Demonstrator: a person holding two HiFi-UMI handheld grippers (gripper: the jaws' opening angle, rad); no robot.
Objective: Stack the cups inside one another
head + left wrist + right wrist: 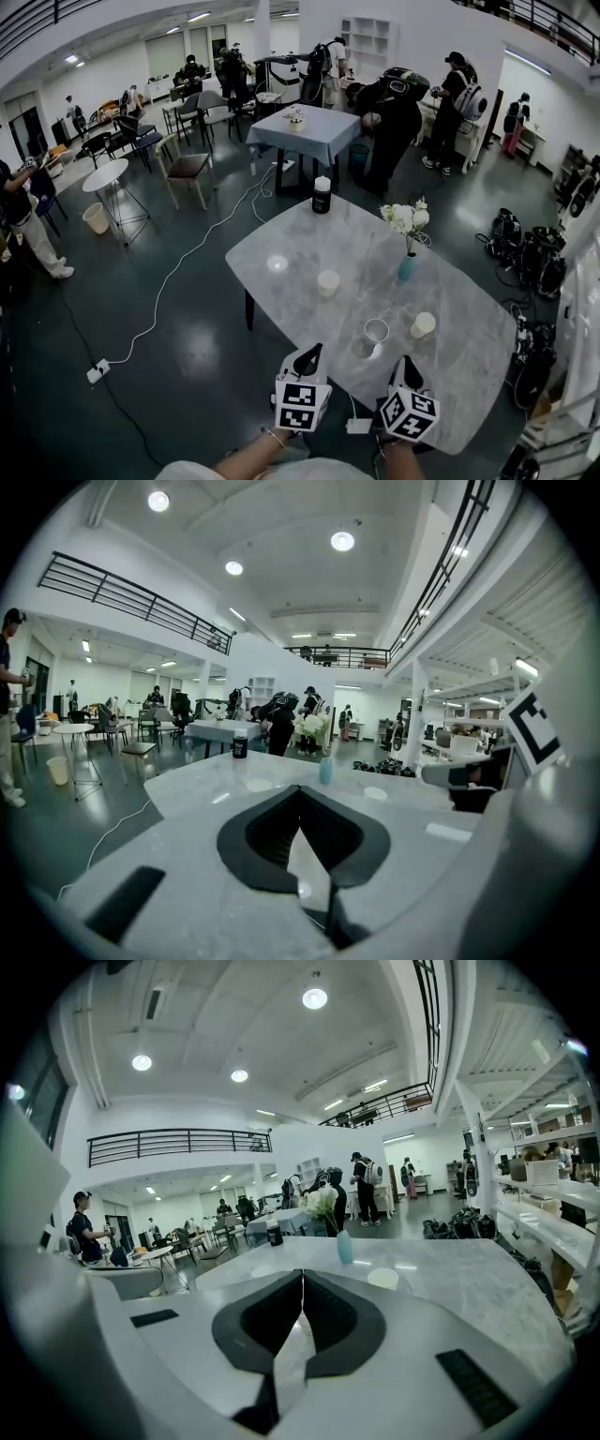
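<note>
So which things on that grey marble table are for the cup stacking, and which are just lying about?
For the job: cream cup at the table's middle; white open cup nearest the grippers; cream cup beside it; left gripper and right gripper, both shut and empty.
Lying about: teal vase of white flowers; black jar with white lid; small white box with a cable.

My marble table (302, 246) carries a centre cup (327, 282), near cup (376, 331), right cup (423, 324), teal flower vase (408, 267) and white-capped black bottle (322, 195).

Head view from above — gripper views low across table (459, 309)
</note>
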